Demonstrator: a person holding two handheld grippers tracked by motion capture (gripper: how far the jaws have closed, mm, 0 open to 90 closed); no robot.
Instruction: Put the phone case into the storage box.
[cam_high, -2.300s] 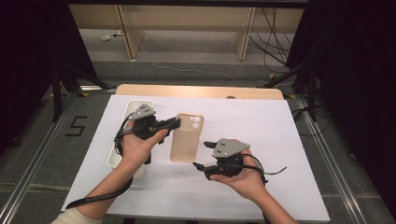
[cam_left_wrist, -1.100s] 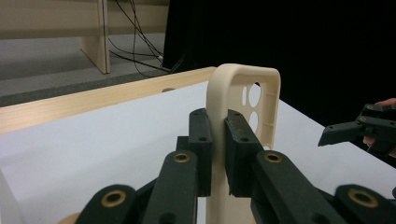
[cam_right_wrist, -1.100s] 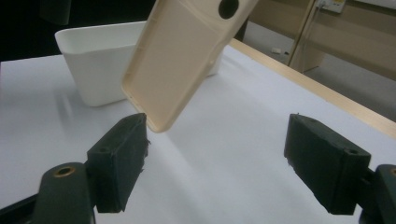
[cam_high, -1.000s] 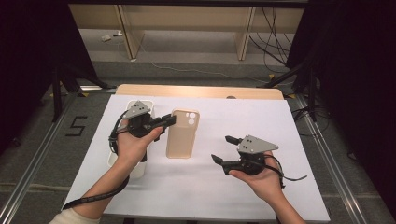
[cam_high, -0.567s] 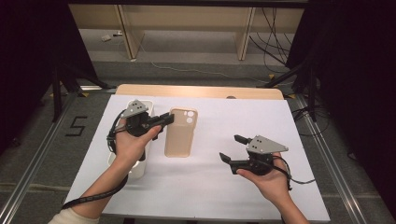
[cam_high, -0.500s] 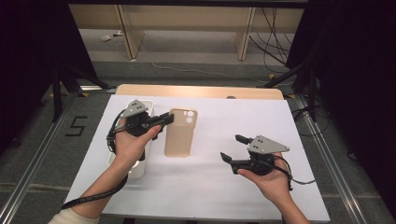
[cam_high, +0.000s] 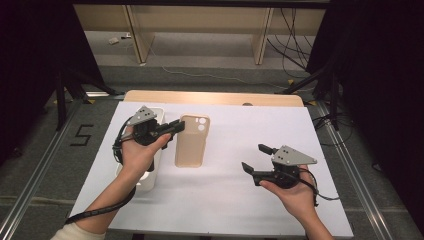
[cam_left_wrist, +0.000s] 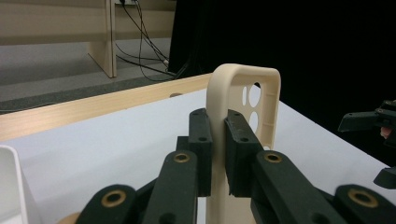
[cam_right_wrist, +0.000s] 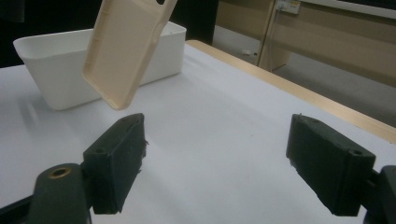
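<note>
Moved: right gripper (cam_high: 256, 160) drew away rightward, jaws wide, empty | left gripper (cam_high: 176, 127) steady, level, clamping beige phone case (cam_high: 192, 142) edge above table (cam_high: 225, 200)

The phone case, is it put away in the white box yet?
Not yet. The phone case is already off the table: the left gripper pinches its edge and holds it in the air. The right gripper is open and empty. Putting it in the white bin looks like what's left.
</note>
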